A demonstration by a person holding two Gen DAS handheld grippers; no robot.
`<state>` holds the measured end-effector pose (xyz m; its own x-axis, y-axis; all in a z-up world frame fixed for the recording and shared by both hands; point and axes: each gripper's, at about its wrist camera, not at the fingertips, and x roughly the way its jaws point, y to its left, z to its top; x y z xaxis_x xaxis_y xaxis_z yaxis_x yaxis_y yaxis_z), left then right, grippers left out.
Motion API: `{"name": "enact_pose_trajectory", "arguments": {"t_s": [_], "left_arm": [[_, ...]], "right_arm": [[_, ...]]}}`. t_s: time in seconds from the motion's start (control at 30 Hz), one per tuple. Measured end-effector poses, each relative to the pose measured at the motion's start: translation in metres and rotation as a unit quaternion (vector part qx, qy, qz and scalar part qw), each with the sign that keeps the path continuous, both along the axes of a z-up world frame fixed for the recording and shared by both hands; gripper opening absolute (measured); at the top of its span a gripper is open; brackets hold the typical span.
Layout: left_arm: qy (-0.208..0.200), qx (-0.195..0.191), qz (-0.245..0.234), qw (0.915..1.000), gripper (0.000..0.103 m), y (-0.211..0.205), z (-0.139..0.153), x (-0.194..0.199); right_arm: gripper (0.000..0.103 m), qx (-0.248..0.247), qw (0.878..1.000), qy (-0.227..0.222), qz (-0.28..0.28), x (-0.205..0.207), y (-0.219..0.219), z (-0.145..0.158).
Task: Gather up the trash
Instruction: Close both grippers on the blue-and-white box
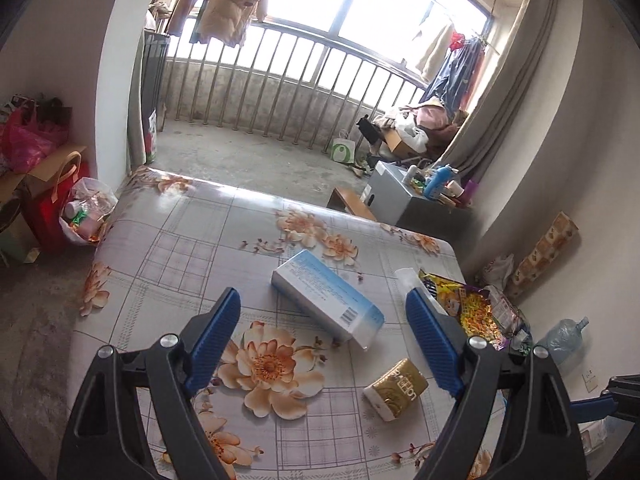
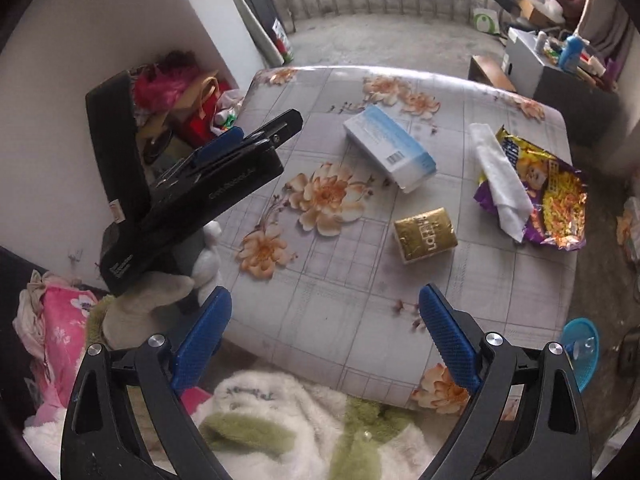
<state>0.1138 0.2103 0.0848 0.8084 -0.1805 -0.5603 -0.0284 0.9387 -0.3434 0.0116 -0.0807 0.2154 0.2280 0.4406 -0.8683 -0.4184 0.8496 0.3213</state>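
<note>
Left wrist view: left gripper [image 1: 324, 316] hangs over the floral table [image 1: 180, 240], jaws spread wide, nothing between them. Blue-white box [image 1: 326, 298] lies just ahead between the fingers' line; gold packet [image 1: 396, 388] sits near the right finger. Snack wrapper [image 1: 476, 304] and white tissue [image 1: 412, 280] lie at the table's right edge, partly hidden by the finger. All four pieces are on the table, none picked up.

Right wrist view: right gripper [image 2: 324, 332] is held back at the near table edge, jaws spread, empty. The left gripper [image 2: 240, 140] shows side-on at left above the table. Box [image 2: 390, 148], gold packet [image 2: 424, 234], wrapper [image 2: 556, 196] with tissue [image 2: 500, 176] lying on it, all untouched. No bin clearly visible; a bag [image 1: 86, 210] of rubbish sits on the floor beyond the table's far left corner.

Judgement: task barely begun; every item is left to collect.
</note>
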Motion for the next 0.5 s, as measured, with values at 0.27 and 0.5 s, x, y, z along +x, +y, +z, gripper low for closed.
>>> {"name": "enact_pose_trajectory", "arguments": {"t_s": [0.27,0.5], "left_arm": [[0.011,-0.004,0.012,0.9999,0.082,0.014,-0.01,0.007],[0.015,-0.009,0.011,0.9998,0.082,0.018,-0.02,0.015]], "right_arm": [[0.091,0.027,0.999,-0.008,0.032,-0.002,0.029,0.02],[0.091,0.048,0.999,0.01,0.008,0.01,0.033,0.014]]}}
